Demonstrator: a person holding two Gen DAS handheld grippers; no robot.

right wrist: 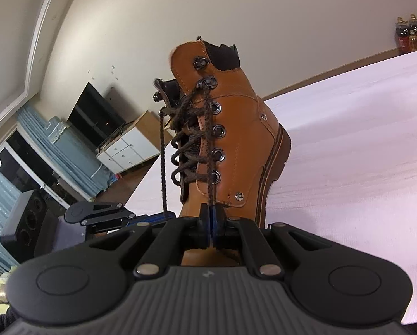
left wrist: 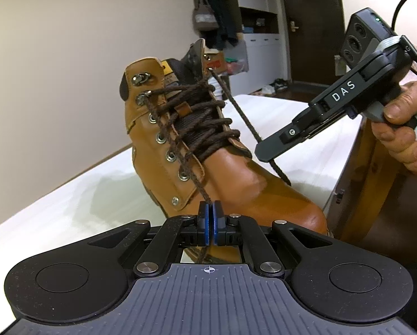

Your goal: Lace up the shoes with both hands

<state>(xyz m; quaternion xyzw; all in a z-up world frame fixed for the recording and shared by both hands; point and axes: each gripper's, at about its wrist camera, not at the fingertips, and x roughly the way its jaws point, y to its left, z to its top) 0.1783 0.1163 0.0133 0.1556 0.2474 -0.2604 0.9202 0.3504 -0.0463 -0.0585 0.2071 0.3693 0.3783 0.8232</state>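
My left claw (left wrist: 210, 209) is pinched shut on one brown lace (left wrist: 177, 128) just ahead of its pads; the tan boot (left wrist: 163, 145) stands directly beyond it on the white sheet (left wrist: 68, 195). My right claw (right wrist: 210, 212) clamps the other lace (right wrist: 207, 150) the same way. Its side reads "DAS" (left wrist: 343, 92). The boot's tongue label is too small to read, and its toe hides behind my claws.

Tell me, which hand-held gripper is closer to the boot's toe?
Left. The left hand-held gripper sits low, right at the boot's toe; the right hand-held gripper is higher, beside the laced part.
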